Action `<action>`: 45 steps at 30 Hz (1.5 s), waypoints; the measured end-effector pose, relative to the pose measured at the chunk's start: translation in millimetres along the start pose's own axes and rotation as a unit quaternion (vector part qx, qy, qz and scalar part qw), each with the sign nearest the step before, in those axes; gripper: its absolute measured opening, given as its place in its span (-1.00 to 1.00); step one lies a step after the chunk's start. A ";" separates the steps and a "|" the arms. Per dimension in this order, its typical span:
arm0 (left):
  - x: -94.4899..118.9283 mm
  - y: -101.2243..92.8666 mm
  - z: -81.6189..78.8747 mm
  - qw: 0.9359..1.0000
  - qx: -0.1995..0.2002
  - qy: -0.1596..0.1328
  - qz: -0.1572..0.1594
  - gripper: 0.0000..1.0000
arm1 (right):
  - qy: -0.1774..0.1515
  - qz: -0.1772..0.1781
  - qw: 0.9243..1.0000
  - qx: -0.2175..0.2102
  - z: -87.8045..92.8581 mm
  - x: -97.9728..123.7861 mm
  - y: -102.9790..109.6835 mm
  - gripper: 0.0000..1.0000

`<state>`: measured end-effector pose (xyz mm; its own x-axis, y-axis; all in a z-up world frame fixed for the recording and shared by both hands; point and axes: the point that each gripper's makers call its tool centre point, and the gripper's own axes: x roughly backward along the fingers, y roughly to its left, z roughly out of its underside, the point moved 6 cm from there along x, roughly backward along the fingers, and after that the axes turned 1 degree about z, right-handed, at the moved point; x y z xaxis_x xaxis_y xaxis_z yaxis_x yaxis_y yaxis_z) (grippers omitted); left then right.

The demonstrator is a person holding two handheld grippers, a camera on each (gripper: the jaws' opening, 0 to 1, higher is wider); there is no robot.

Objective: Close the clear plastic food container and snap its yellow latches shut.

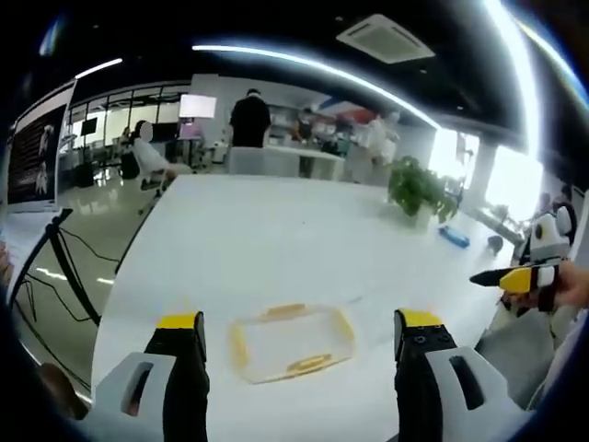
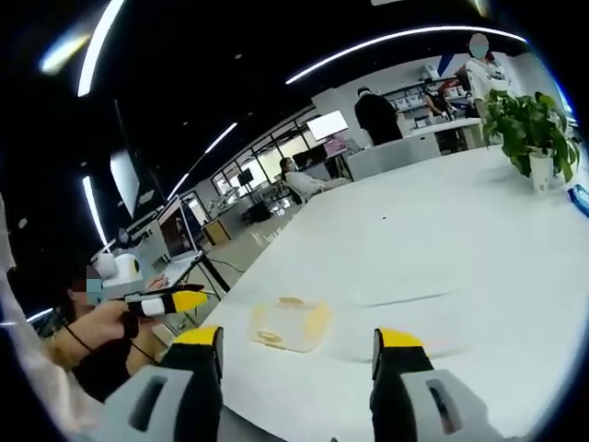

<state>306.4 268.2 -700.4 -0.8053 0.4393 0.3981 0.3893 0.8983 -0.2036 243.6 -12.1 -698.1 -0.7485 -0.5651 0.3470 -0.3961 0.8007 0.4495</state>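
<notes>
Left gripper view: container [image 1: 292,343] latches blurry, left gripper [image 1: 302,336] and right gripper [image 2: 299,348] spread, unloaded

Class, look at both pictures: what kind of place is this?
Probably an open-plan office or lab: a long white table, a ceiling air-conditioning unit, desks with monitors and a potted plant.
</notes>
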 end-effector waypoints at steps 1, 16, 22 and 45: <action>-0.6 0.9 1.1 1.000 0.000 0.002 -0.001 0.65 | 0.001 -0.002 1.000 0.000 -0.1 -1.9 0.5 0.27; -16.1 19.4 23.8 0.999 0.007 0.035 -0.019 0.58 | 0.024 -0.020 0.999 0.029 -0.4 -36.6 3.6 0.05; -26.9 29.4 32.1 0.998 0.001 0.052 -0.024 0.51 | 0.039 -0.021 0.998 0.046 1.2 -56.0 3.6 -0.05; -61.3 46.8 56.9 0.995 -0.003 0.097 -0.031 0.24 | 0.077 -0.026 0.996 0.049 20.1 -124.5 5.6 -0.32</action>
<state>348.6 282.8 -785.2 -0.7265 0.3758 0.5753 0.3442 0.9236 -0.1687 323.8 66.7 -755.4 -0.6390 -0.6233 0.4507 -0.4868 0.7814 0.3905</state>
